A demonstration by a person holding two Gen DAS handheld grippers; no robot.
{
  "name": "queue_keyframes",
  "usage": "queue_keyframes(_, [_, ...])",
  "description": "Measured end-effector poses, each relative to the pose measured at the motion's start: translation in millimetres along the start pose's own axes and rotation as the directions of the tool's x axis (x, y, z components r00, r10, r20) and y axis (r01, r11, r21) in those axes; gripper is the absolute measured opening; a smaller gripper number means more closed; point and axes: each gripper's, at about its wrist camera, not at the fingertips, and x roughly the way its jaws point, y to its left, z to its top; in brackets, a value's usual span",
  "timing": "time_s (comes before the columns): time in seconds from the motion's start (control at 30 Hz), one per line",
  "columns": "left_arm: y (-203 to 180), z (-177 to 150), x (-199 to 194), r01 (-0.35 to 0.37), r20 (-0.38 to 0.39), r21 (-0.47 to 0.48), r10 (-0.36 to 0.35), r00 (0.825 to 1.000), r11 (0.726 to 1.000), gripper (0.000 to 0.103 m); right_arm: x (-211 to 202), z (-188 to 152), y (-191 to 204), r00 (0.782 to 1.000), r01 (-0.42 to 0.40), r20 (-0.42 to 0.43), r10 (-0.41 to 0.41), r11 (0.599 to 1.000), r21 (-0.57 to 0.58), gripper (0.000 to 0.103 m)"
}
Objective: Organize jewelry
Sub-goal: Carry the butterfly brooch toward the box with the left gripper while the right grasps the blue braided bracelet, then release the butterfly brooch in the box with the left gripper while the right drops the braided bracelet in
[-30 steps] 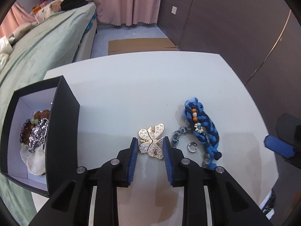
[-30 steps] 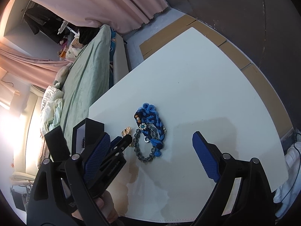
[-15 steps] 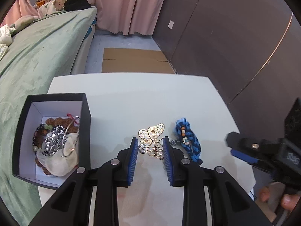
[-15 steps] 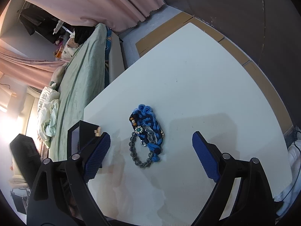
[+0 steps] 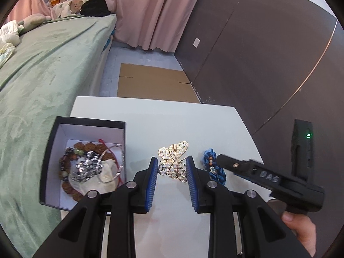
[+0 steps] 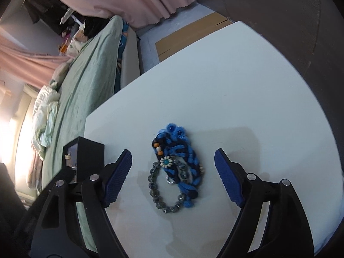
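My left gripper (image 5: 172, 169) is shut on a gold butterfly brooch (image 5: 173, 161) and holds it up above the white table (image 5: 150, 124). A black box with a white inside (image 5: 53, 157) stands at the left and holds several beaded bracelets and a silver piece (image 5: 90, 167). A blue braided bracelet (image 5: 215, 169) lies to the right of the brooch. In the right wrist view my right gripper (image 6: 173, 176) is open above the blue braided bracelet (image 6: 178, 152) and a grey bead bracelet (image 6: 163, 193).
A green bed (image 5: 43, 64) runs along the table's left side. Flat cardboard (image 5: 150, 81) lies on the floor past the far edge. A dark wall (image 5: 268, 53) is at the right. The black box (image 6: 86, 154) shows at the left in the right wrist view.
My left gripper has lifted the butterfly brooch off the table and risen. The right gripper has moved closer over the blue and grey bracelets.
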Motion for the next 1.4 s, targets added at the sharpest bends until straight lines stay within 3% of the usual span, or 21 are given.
queue_keyframes(0.2, [13, 0, -18, 0.005, 0.026, -0.021, -0.004, 1.000, 1.000, 0.025, 21, -4, 17, 0.997, 0.081, -0.001, -0.081, 0.995, -0.056, 0.080])
queue_keyframes(0.4, [38, 3, -34, -0.005, 0.048, -0.061, 0.008, 0.999, 0.998, 0.025, 33, -6, 31, 0.983, 0.182, 0.051, -0.177, 0.977, -0.114, 0.079])
queue_keyframes(0.47, [48, 4, -39, -0.011, 0.053, -0.076, 0.015, 0.998, 0.997, 0.025, 37, -8, 35, 0.974, 0.226, 0.068, -0.218, 0.965, -0.134, 0.069])
queue_keyframes(0.53, [57, 5, -44, -0.019, 0.058, -0.091, 0.024, 0.998, 0.996, 0.025, 39, -11, 40, 0.951, 0.306, 0.094, -0.294, 0.938, -0.165, 0.044])
queue_keyframes(0.57, [61, 5, -46, -0.022, 0.060, -0.099, 0.028, 0.998, 0.995, 0.025, 39, -12, 41, 0.944, 0.328, 0.101, -0.314, 0.929, -0.174, 0.037])
queue_keyframes(0.7, [79, 7, -51, -0.033, 0.056, -0.139, 0.042, 0.998, 0.990, 0.026, 39, -12, 40, 0.944, 0.326, 0.107, -0.312, 0.931, -0.162, 0.032])
queue_keyframes(0.77, [88, 7, -52, -0.032, 0.055, -0.169, 0.042, 0.998, 0.985, 0.026, 31, -12, 41, 0.950, 0.301, 0.131, -0.283, 0.943, -0.141, 0.016])
queue_keyframes(0.8, [91, 7, -52, -0.033, 0.052, -0.181, 0.043, 0.998, 0.983, 0.031, 27, -14, 44, 0.952, 0.291, 0.138, -0.272, 0.947, -0.139, 0.009])
queue_keyframes(0.83, [95, 8, -53, -0.032, 0.051, -0.196, 0.042, 0.998, 0.980, 0.045, 22, -14, 45, 0.959, 0.264, 0.144, -0.245, 0.955, -0.133, 0.009])
queue_keyframes(0.9, [101, 8, -57, -0.035, 0.072, -0.213, 0.051, 0.996, 0.976, 0.060, 11, -15, 48, 0.969, 0.205, 0.161, -0.185, 0.972, -0.118, 0.009])
queue_keyframes(0.97, [103, 9, -62, -0.043, 0.088, -0.222, 0.064, 0.994, 0.974, 0.063, 3, -15, 52, 0.970, 0.182, 0.187, -0.157, 0.976, -0.122, 0.009])
queue_keyframes(1.03, [107, 10, -65, -0.045, 0.094, -0.232, 0.069, 0.993, 0.972, 0.074, -5, -16, 57, 0.971, 0.146, 0.207, -0.118, 0.982, -0.122, 0.009])
queue_keyframes(1.33, [113, 13, -70, -0.061, 0.110, -0.258, 0.092, 0.990, 0.964, 0.094, -36, -17, 85, 0.961, -0.067, 0.255, 0.111, 0.982, -0.176, 0.009])
queue_keyframes(1.4, [114, 13, -71, -0.066, 0.111, -0.262, 0.098, 0.989, 0.963, 0.094, -41, -20, 92, 0.953, -0.114, 0.255, 0.163, 0.974, -0.198, 0.009])
